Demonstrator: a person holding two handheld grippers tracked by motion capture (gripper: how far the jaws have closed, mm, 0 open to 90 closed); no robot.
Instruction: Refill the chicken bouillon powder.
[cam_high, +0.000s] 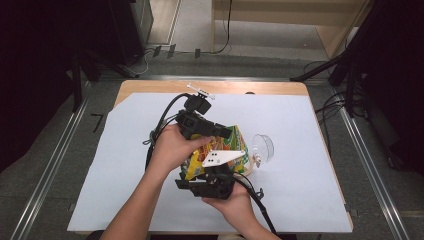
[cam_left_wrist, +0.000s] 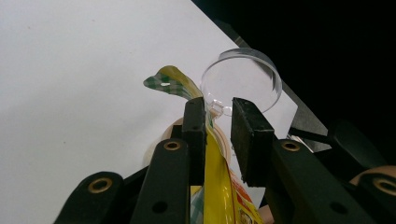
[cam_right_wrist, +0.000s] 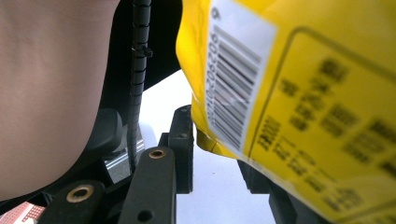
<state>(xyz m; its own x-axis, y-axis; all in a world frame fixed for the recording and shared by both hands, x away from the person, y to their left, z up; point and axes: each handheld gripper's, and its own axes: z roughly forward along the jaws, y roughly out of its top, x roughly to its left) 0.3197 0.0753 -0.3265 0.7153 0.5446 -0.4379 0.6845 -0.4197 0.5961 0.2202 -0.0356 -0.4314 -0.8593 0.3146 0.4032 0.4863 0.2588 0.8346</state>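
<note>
A yellow snack bag (cam_high: 220, 150) with a green-checked top hangs between both grippers over the middle of the table. In the left gripper view, my left gripper (cam_left_wrist: 218, 114) has the bag's upper edge (cam_left_wrist: 215, 154) between its pads, flat against the left pad. The torn top (cam_left_wrist: 168, 83) curls away beyond the tips. From above, the left gripper (cam_high: 227, 134) reaches in from the left. My right gripper (cam_high: 197, 175) comes from below under its white plate. Its jaws (cam_right_wrist: 217, 140) enclose the bag's bottom corner (cam_right_wrist: 210, 140) by the barcode, and the far jaw is mostly hidden.
A clear round plastic bowl (cam_high: 263, 147) stands just right of the bag, close beyond the left gripper's tips (cam_left_wrist: 240, 77). A pale round rim (cam_left_wrist: 161, 144) sits under the bag. White paper (cam_high: 300, 190) covers the table, whose wooden edge (cam_high: 150, 87) shows at the back.
</note>
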